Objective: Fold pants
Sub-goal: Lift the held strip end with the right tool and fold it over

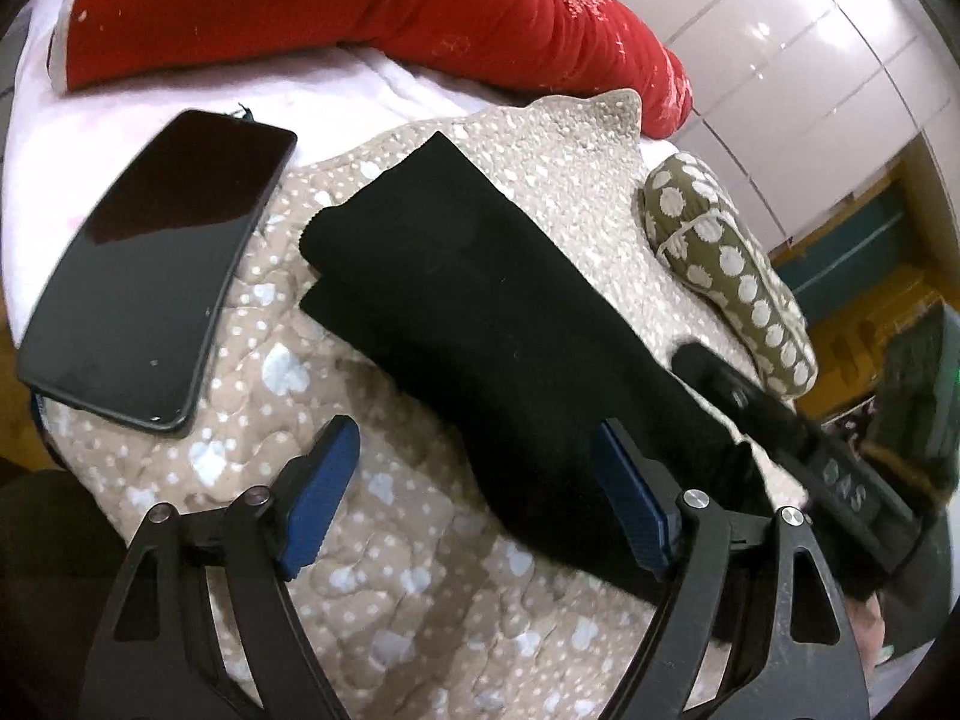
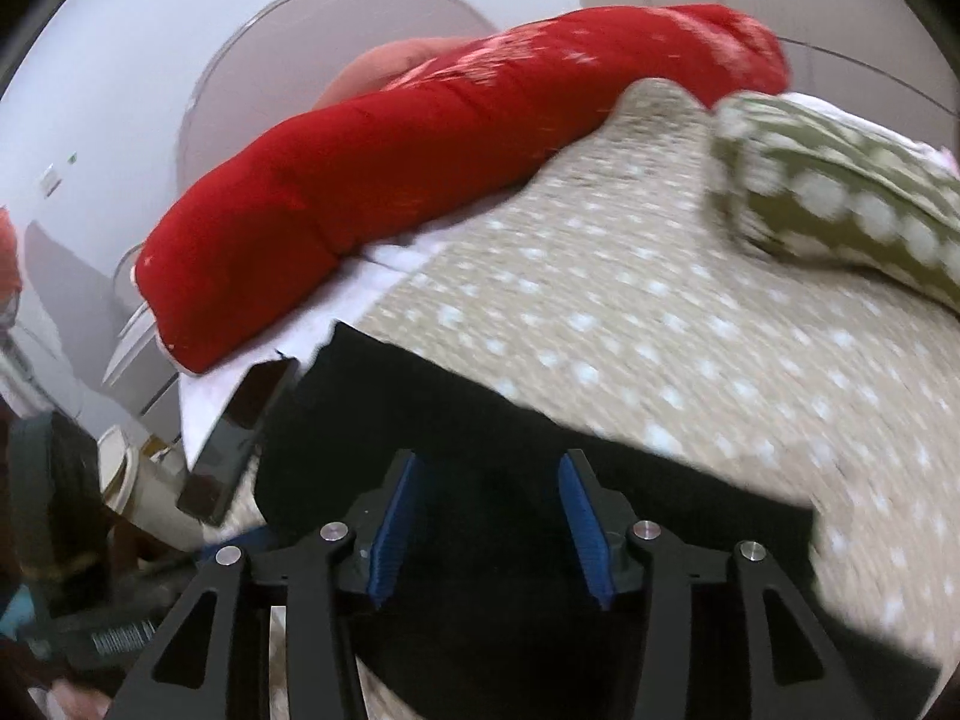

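Late stage: the black fabric pants (image 1: 480,312), already doubled into a long layered strip on the beige dotted quilt (image 1: 396,570), lie ahead of the released, empty left gripper (image 1: 474,498) and beneath the parted, empty right gripper (image 2: 489,516); a further fold probably remains.

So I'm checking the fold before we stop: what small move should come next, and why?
Probably draw both grippers back and leave the black pants alone. They already lie folded in a compact strip on the spotted quilt, and both the left gripper and the right gripper stand open with nothing pinched. A last tidy of the stepped end near the phone seems optional.
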`<state>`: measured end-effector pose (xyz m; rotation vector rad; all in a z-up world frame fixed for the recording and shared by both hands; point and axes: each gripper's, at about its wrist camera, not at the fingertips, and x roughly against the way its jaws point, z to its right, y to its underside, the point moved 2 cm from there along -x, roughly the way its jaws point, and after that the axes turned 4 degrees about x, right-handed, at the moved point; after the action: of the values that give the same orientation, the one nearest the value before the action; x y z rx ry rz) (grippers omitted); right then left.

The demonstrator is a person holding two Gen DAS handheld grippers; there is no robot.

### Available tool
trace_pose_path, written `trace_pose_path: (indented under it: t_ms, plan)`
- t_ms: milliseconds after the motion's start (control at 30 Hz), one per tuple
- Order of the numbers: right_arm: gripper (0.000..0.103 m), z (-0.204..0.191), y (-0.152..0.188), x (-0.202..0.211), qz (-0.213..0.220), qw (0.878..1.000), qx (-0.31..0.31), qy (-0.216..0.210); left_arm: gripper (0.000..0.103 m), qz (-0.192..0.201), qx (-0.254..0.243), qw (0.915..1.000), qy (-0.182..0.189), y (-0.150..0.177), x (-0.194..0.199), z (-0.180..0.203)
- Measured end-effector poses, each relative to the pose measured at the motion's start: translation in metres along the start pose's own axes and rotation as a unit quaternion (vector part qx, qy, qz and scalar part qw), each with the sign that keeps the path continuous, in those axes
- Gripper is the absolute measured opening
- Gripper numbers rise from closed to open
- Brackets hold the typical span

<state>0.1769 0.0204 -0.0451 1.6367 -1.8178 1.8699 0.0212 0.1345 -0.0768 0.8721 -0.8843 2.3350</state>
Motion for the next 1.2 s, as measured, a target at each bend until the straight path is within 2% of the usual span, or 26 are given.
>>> trace_pose_path:
  t_ms: [233, 367, 500, 567, 600, 633, 700, 733, 767, 800, 833, 867, 967, 1067, 1133, 1200]
  plan:
    - [0.048, -0.034, -0.048, -0.065, -0.06, 0.993, 0.096, -0.026, 0.081, 0.004, 0.01, 0.9997, 0.02, -0.008, -0.01, -0.005]
    - [0.049, -0.044, -0.06, -0.096, -0.088, 0.988, 0.124, -0.034, 0.09, 0.007, -0.006, 0.9994, 0.032, -0.01, -0.015, -0.002]
    - [0.05, -0.052, -0.058, -0.122, -0.114, 0.981, 0.137, -0.072, 0.091, 0.017, -0.01, 0.999, 0.04, -0.009, -0.017, -0.002]
    - [0.039, -0.052, -0.056, -0.126, -0.105, 0.983, 0.132, -0.068, 0.091, 0.021, -0.011, 0.9987, 0.045, -0.009, -0.017, -0.002]
    - [0.03, -0.05, -0.055, -0.125, -0.097, 0.985, 0.123, -0.075, 0.091, 0.023, -0.011, 0.9985, 0.048, -0.009, -0.017, -0.002]
    - [0.025, -0.049, -0.054, -0.124, -0.091, 0.986, 0.111, -0.085, 0.091, 0.026, -0.01, 0.9982, 0.052, -0.009, -0.016, -0.003]
    - [0.02, -0.047, -0.052, -0.114, -0.071, 0.988, 0.102, -0.088, 0.075, 0.035, -0.012, 0.9981, 0.049, -0.009, -0.014, -0.004]
    - [0.018, -0.045, -0.052, -0.108, -0.06, 0.989, 0.098, -0.089, 0.046, 0.038, -0.017, 0.9982, 0.042, -0.01, -0.013, -0.004]
    - [0.017, -0.042, -0.053, -0.098, -0.046, 0.991, 0.091, -0.091, 0.034, 0.036, -0.023, 0.9985, 0.035, -0.011, -0.013, -0.003]
    - [0.017, -0.039, -0.053, -0.087, -0.032, 0.992, 0.082, -0.093, 0.033, 0.035, -0.022, 0.9984, 0.039, -0.012, -0.012, -0.003]
    - [0.017, -0.034, -0.054, -0.071, -0.012, 0.993, 0.069, -0.099, 0.028, 0.037, -0.023, 0.9981, 0.044, -0.012, -0.01, -0.002]
    - [0.017, -0.032, -0.054, -0.059, 0.004, 0.993, 0.061, -0.102, 0.027, 0.048, -0.039, 0.997, 0.046, -0.011, -0.003, 0.004]
    - [0.017, -0.015, -0.048, -0.007, 0.063, 0.992, 0.031, -0.106, 0.024, 0.095, -0.105, 0.9887, 0.049, -0.002, 0.022, 0.032]
    - [0.016, 0.011, -0.031, 0.047, 0.121, 0.987, -0.013, -0.103, 0.024, 0.129, -0.2, 0.9689, 0.071, 0.023, 0.045, 0.075]
    - [0.015, 0.033, -0.012, 0.075, 0.144, 0.984, -0.042, -0.092, 0.024, 0.126, -0.253, 0.9557, 0.081, 0.047, 0.046, 0.1]
    - [0.015, 0.055, 0.009, 0.097, 0.158, 0.983, -0.072, -0.06, 0.024, 0.09, -0.301, 0.9445, 0.097, 0.075, 0.033, 0.123]
